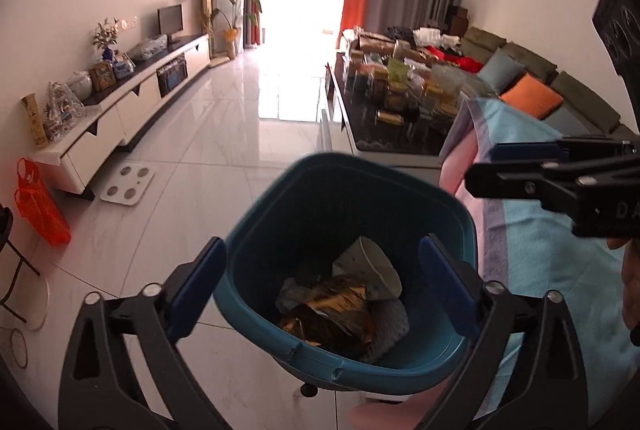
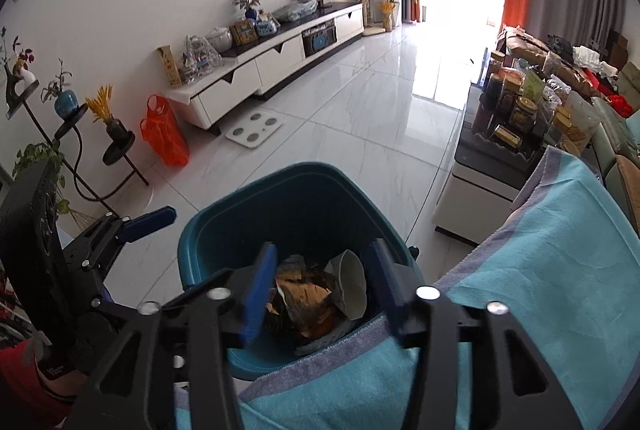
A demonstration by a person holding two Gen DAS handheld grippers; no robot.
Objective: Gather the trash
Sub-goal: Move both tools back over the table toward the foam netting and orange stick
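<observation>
A teal bin (image 1: 260,214) stands beside a table under a turquoise towel (image 1: 552,262). It holds a crumpled brown-gold wrapper (image 1: 332,314), a white paper cup (image 1: 376,266) and grey paper. My left gripper (image 1: 324,290) is open and empty, its fingers spread above the bin's mouth. My right gripper (image 2: 320,282) is open and empty over the bin (image 2: 224,230), above the wrapper (image 2: 304,294) and cup (image 2: 352,282). The right gripper also shows in the left wrist view (image 1: 520,166), the left gripper in the right wrist view (image 2: 156,218).
An orange plastic bag (image 2: 164,134) and a white bathroom scale (image 2: 254,132) lie on the tiled floor by a long TV cabinet (image 2: 256,66). A coffee table (image 1: 384,134) crowded with jars stands ahead. A plant stand (image 2: 80,150) is at the left.
</observation>
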